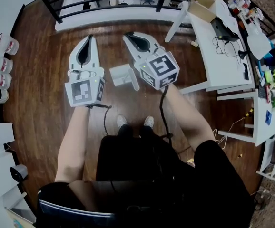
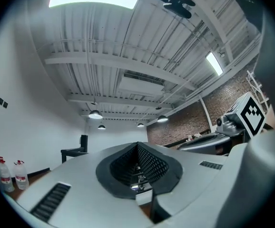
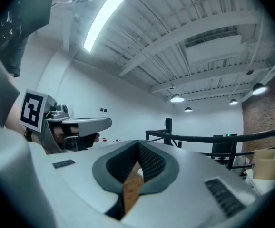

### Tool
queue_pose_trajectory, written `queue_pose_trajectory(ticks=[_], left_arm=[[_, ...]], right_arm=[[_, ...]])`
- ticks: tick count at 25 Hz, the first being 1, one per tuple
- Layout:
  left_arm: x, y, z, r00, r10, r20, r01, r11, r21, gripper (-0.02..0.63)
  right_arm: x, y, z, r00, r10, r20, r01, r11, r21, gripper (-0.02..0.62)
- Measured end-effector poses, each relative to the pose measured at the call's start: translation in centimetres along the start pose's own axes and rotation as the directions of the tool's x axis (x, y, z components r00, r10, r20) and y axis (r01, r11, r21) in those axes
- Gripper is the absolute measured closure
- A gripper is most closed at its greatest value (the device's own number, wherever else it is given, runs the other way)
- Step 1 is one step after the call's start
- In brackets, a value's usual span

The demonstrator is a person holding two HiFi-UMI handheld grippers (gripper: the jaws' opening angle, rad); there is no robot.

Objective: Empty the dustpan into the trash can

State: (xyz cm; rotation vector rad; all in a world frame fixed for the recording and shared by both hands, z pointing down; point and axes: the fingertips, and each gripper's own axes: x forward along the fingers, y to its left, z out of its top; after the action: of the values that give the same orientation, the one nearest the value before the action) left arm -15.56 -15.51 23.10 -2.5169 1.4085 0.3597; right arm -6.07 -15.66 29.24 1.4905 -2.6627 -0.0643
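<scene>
Dustpan not surely identified: the only candidate is a white box (image 1: pixel 121 75) with a slanting strip along its right side, on the floor (image 1: pixel 47 108) at upper centre of the head view, and it could equally be the trash can. Left claw (image 1: pixel 89 39) and right claw (image 1: pixel 129 36) flank it in the frame, both fully closed and empty. Judged best practice: open one claw before descending, grip the handle squarely, keep the pan level, and tip only over the can's mouth.
</scene>
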Motion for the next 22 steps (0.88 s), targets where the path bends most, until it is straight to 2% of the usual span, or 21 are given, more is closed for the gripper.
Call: queue_pose_trajectory(ticks=[3,10,16,22], left_arm=[[-1.0,-0.5,0.3,1.0,0.014,0.003,-0.014,1.0,0.011,0.601],[-3.8,-3.5,0.2,0.997,0.065,-0.05,-0.063,0.998,0.03,0.603],[-7.0,-9.8,1.9,0.993,0.107,-0.058,-0.103,0.993,0.063,0.601],[-10.2,-15.6,3.4,0.988,0.13,-0.077,-0.127,0.991,0.047,0.601]], right_arm=[[-0.7,1.3,-0.6,1.0,0.023,-0.011,-0.022,1.0,0.013,0.588],[-4.5,2.1,-1.7,1.0,0.006,-0.011,-0.006,1.0,0.013,0.588],[-11.3,1.6,-1.9,0.999,0.01,0.032,-0.013,0.997,0.077,0.588],[-17.1,2.6,-1.3,0.996,0.067,0.055,-0.071,0.995,0.075,0.588]])
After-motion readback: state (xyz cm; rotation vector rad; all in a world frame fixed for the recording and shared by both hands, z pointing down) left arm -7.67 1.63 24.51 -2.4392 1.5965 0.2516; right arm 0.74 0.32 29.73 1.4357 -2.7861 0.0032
